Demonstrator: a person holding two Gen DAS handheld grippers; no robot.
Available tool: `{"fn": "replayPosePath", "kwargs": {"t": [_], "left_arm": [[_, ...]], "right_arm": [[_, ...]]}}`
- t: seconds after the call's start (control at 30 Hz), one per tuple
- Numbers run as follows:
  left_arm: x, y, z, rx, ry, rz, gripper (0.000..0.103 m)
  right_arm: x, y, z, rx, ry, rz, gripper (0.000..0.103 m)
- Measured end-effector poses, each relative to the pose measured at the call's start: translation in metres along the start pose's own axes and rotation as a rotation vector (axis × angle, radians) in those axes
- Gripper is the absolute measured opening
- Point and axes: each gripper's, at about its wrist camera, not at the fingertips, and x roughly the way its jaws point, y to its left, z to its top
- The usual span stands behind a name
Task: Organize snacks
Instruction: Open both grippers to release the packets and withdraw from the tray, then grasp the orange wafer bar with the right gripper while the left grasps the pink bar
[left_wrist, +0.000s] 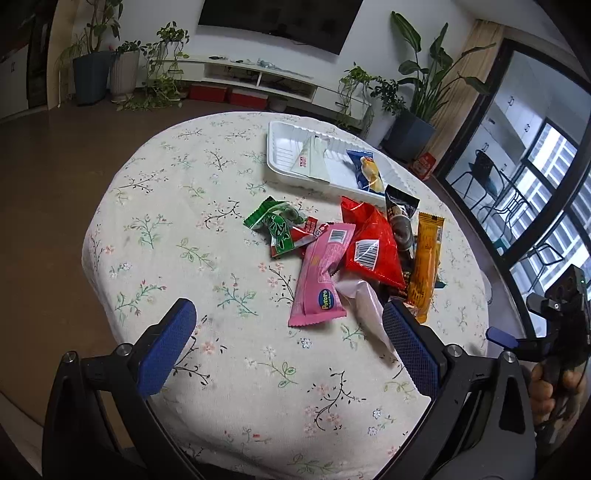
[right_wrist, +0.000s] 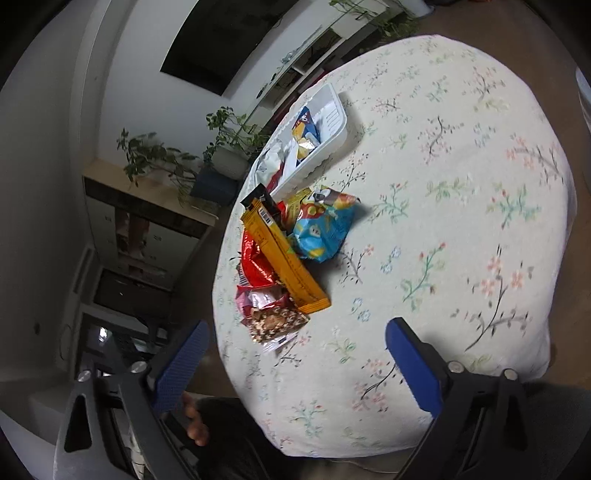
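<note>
The snacks sit in a loose overlapping heap near the middle of the counter (left_wrist: 155, 229), just in front of a white tray (left_wrist: 284, 155) that already holds a pale triangular packet (left_wrist: 310, 158) and a blue-and-yellow one (left_wrist: 365, 168). In the heap, a pink wrapper (left_wrist: 321, 273) lies partly over a green one (left_wrist: 275, 225) and against a red bag (left_wrist: 373, 247); a long orange bar (left_wrist: 426, 262) rests across the red bag's far side, with a dark packet (left_wrist: 400, 218) tucked beneath. From the right wrist view a blue bag (right_wrist: 325, 229) sits beside the orange bar.

The left tool (left_wrist: 288, 343) hovers over the near edge of the heap, its blue pads set wide apart and holding nothing. The right tool (right_wrist: 295, 358) is likewise spread fully open and empty, off toward the counter's edge.

The main risk is the overlap: closing on the pink wrapper could catch the white packet (left_wrist: 364, 302) lying under it, or drag the red bag along. The foil wrappers look slick and flat, so the pads may slide off or pinch only a seam. The orange bar lies near the counter's edge and a careless nudge could push it off. The cloth may also bunch if a pad scrapes it.
</note>
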Motion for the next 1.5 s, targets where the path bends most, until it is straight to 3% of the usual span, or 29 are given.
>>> {"fn": "replayPosePath", "kwargs": {"t": [0.07,0.2,0.3,0.33,0.6,1.07,1.33,1.5], "left_arm": [[0.001,-0.002,0.005,0.011,-0.004,-0.006,0.102],[0.002,-0.008,0.016,0.053,-0.017,0.004,0.102],[0.008,-0.012,0.021,0.090,-0.006,-0.002,0.101],[0.010,-0.013,0.022,0.105,0.001,-0.010,0.101],[0.027,-0.017,0.025,0.151,0.018,-0.027,0.101],[0.042,-0.006,0.026,0.154,0.005,-0.031,0.099],[0.044,-0.003,0.028,0.145,0.014,-0.032,0.099],[0.046,-0.007,0.031,0.163,0.021,-0.021,0.099]], "right_arm": [[0.003,0.003,-0.002,-0.015,0.006,-0.021,0.103],[0.011,0.025,-0.005,-0.148,-0.005,-0.158,0.102],[0.017,0.040,-0.007,-0.258,-0.050,-0.262,0.084],[0.020,0.045,-0.007,-0.288,-0.056,-0.281,0.078],[0.062,0.086,-0.001,-0.490,-0.097,-0.356,0.072],[0.120,0.085,0.011,-0.547,-0.055,-0.450,0.048],[0.129,0.079,0.016,-0.544,-0.037,-0.494,0.048],[0.132,0.078,0.014,-0.564,-0.017,-0.513,0.030]]}}
